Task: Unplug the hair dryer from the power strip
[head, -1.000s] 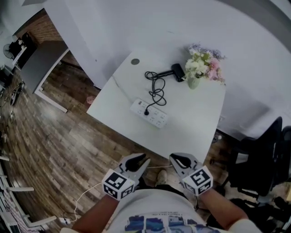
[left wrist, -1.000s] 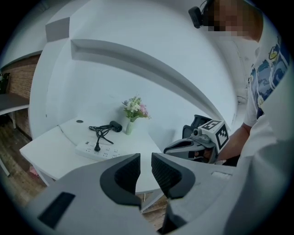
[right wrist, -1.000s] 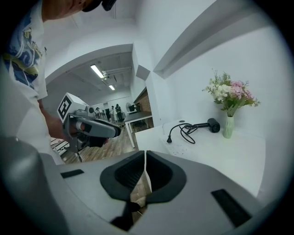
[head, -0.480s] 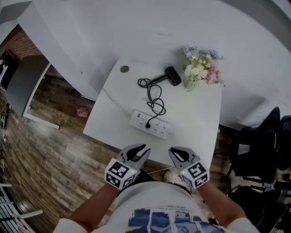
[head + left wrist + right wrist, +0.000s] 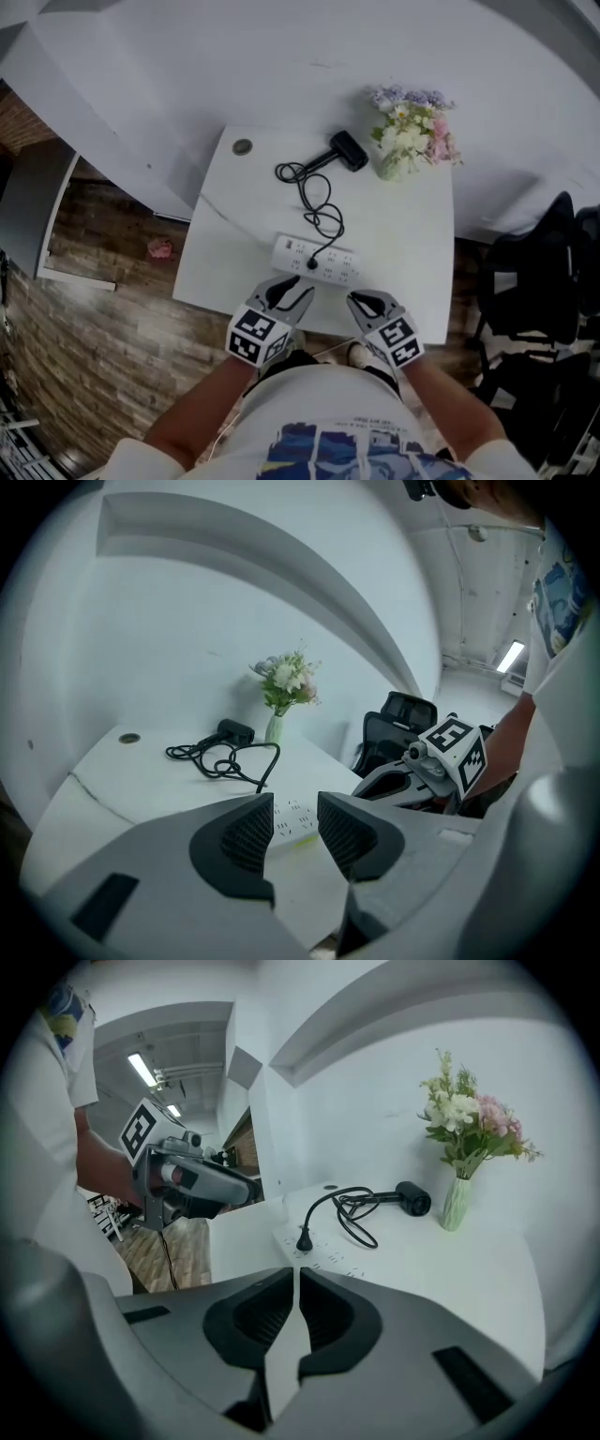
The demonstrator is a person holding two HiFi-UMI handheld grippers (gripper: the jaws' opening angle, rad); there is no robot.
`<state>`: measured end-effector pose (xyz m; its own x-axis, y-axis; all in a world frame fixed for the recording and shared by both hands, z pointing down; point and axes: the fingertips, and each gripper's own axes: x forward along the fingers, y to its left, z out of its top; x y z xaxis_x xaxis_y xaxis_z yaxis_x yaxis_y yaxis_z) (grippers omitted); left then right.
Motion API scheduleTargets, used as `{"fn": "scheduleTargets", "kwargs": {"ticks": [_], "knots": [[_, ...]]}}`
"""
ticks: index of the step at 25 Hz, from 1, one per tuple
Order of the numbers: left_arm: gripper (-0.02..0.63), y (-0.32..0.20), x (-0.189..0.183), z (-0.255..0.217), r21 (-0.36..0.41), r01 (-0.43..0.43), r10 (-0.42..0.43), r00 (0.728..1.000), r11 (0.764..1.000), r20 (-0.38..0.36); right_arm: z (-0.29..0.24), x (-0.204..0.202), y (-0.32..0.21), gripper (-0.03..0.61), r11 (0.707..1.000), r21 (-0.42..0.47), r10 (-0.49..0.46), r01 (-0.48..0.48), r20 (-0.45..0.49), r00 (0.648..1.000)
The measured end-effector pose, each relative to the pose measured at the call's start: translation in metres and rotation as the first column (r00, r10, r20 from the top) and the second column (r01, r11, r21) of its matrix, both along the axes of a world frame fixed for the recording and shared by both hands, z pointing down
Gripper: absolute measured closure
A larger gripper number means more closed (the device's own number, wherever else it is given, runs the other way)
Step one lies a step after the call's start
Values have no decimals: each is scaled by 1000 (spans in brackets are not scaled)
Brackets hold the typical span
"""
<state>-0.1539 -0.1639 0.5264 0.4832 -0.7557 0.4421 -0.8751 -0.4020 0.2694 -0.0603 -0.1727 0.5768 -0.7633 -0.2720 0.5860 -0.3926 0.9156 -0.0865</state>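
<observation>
A white power strip (image 5: pixel 317 262) lies near the front edge of the white table (image 5: pixel 403 225), with a black plug (image 5: pixel 312 264) stuck in it. Its cord (image 5: pixel 316 192) loops back to the black hair dryer (image 5: pixel 347 150) at the far side. My left gripper (image 5: pixel 298 287) hovers at the table's near edge just short of the strip; its jaws are opening and hold nothing. In the left gripper view the strip (image 5: pixel 289 819) shows through the gap of the left gripper (image 5: pixel 295 803). My right gripper (image 5: pixel 362 301) is beside it, shut and empty. The right gripper view shows the plug (image 5: pixel 303 1239) ahead of the right gripper (image 5: pixel 297 1274).
A vase of flowers (image 5: pixel 405 142) stands at the table's far right, close to the hair dryer. A round grommet (image 5: pixel 243 147) sits in the far left corner. A black office chair (image 5: pixel 553 281) is right of the table; wood floor (image 5: pixel 103 309) lies left.
Both grippers have moved forward from in front of my body to the table's near edge. The left gripper's jaws stand wider apart than before.
</observation>
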Motion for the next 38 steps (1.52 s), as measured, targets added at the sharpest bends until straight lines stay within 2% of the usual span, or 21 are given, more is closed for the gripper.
{"fn": "scheduleTargets", "kwargs": {"ticks": [15,24,38], "knots": [[477,-40,-9,39,-41,-137,139,990,990,29,49,-15,-45,577,983,7,185,-185,-73,980],[477,-57,-6,63,-83,-183,188,980,980,61,69,-16,-56,577,973,10,229,-229,-107,968],[477,-73,2,89,-120,-213,224,971,970,81,75,-16,-57,578,975,20,221,-220,-103,970]]}}
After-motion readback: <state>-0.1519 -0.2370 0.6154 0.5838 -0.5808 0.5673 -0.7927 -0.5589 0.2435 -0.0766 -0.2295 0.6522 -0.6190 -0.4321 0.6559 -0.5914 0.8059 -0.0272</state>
